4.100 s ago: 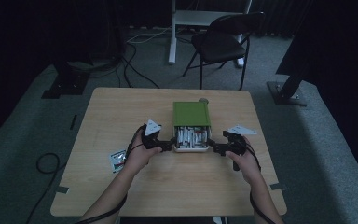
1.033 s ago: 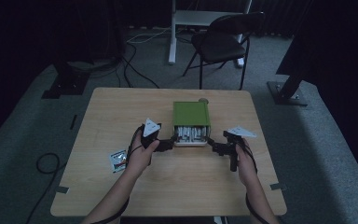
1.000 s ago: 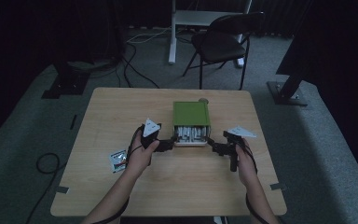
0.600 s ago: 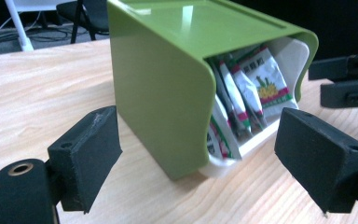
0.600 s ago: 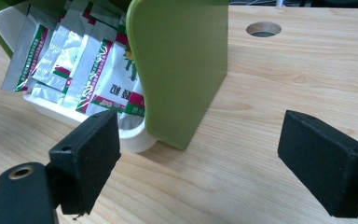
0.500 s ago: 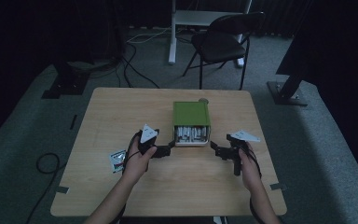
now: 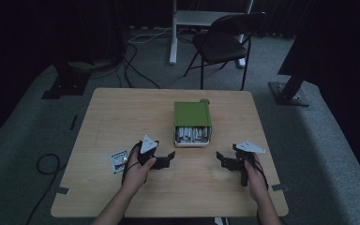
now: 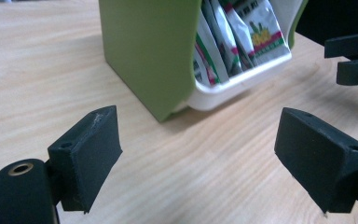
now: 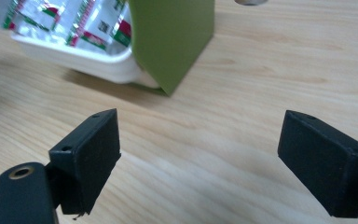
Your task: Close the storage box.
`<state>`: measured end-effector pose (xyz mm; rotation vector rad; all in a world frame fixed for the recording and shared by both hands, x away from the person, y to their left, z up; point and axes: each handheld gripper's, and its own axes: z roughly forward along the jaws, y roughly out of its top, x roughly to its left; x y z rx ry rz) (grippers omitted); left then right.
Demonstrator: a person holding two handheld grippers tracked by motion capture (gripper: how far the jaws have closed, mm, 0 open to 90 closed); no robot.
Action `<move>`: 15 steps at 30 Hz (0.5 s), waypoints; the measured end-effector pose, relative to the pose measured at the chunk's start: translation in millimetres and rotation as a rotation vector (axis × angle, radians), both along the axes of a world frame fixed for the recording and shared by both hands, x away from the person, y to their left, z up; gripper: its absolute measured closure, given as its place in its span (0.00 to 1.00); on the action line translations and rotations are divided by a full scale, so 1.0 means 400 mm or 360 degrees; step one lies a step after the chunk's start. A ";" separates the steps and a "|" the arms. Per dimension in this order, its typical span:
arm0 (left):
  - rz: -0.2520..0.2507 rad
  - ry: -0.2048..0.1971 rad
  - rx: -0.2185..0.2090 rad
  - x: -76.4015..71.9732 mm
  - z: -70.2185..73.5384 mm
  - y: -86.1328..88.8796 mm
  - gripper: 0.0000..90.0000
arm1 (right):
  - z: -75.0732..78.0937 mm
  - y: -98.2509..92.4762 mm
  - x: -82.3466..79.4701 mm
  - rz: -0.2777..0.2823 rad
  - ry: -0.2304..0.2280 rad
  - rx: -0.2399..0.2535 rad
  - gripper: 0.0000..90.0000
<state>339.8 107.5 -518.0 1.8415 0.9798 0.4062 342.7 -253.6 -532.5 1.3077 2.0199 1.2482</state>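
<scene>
A green box (image 7: 192,114) stands mid-table, its white drawer (image 7: 192,142) pulled out toward me and packed with several foil packets (image 7: 192,134). My left gripper (image 7: 167,160) rests low over the table in front of the drawer's left corner, open and empty. My right gripper (image 7: 222,161) sits off the drawer's right corner, also open and empty. In the left gripper view, the left gripper (image 8: 198,140) faces the green box (image 8: 144,51) and packets (image 8: 235,30) from a short gap. In the right gripper view, the right gripper (image 9: 200,144) faces the box (image 9: 172,37) and drawer (image 9: 79,58).
One loose packet (image 7: 118,161) lies on the wooden table (image 7: 122,112) left of my left hand. A small round thing (image 7: 204,100) sits just behind the box. A folding chair (image 7: 225,42) and stand bases are on the floor beyond the table.
Both grippers have drawn back from the drawer toward the near edge and sunk a little. The jaws stay as wide as before. The box and drawer have not moved.
</scene>
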 end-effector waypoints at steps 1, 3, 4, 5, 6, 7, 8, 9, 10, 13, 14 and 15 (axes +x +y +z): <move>-0.0010 0.0004 0.0014 -0.003 -0.004 0.001 0.17 | -0.003 -0.004 -0.004 -0.0004 0.0004 -0.0007 0.14; -0.0011 0.0020 0.0015 -0.008 -0.011 0.002 0.17 | -0.009 -0.011 -0.012 -0.0006 0.0013 -0.0012 0.14; -0.0012 0.0027 0.0026 -0.011 -0.013 0.003 0.17 | -0.012 -0.015 -0.015 -0.0008 0.0021 -0.0018 0.14; -0.0014 0.0029 0.0035 -0.013 -0.016 0.004 0.17 | -0.016 -0.018 -0.018 -0.0009 0.0024 -0.0024 0.14; -0.0018 0.0036 0.0036 -0.016 -0.018 0.004 0.17 | -0.018 -0.021 -0.022 -0.0009 0.0028 -0.0023 0.14; -0.0021 0.0042 0.0045 -0.019 -0.021 0.004 0.17 | -0.021 -0.024 -0.026 -0.0011 0.0027 -0.0026 0.14; -0.0030 0.0049 0.0057 -0.023 -0.024 0.005 0.17 | -0.024 -0.027 -0.030 -0.0014 0.0030 -0.0029 0.14; -0.0034 0.0059 0.0069 -0.027 -0.028 0.006 0.17 | -0.027 -0.030 -0.034 -0.0014 0.0029 -0.0036 0.14; -0.0038 0.0077 0.0076 -0.030 -0.030 0.006 0.17 | -0.030 -0.031 -0.038 -0.0013 0.0036 -0.0045 0.14; -0.0045 0.0088 0.0077 -0.037 -0.037 0.009 0.17 | -0.038 -0.036 -0.046 -0.0007 0.0054 -0.0089 0.14; -0.0042 0.0092 0.0083 -0.040 -0.039 0.010 0.17 | -0.040 -0.038 -0.047 -0.0007 0.0060 -0.0087 0.14; -0.0043 0.0095 0.0091 -0.042 -0.040 0.011 0.17 | -0.041 -0.038 -0.050 -0.0011 0.0062 -0.0081 0.14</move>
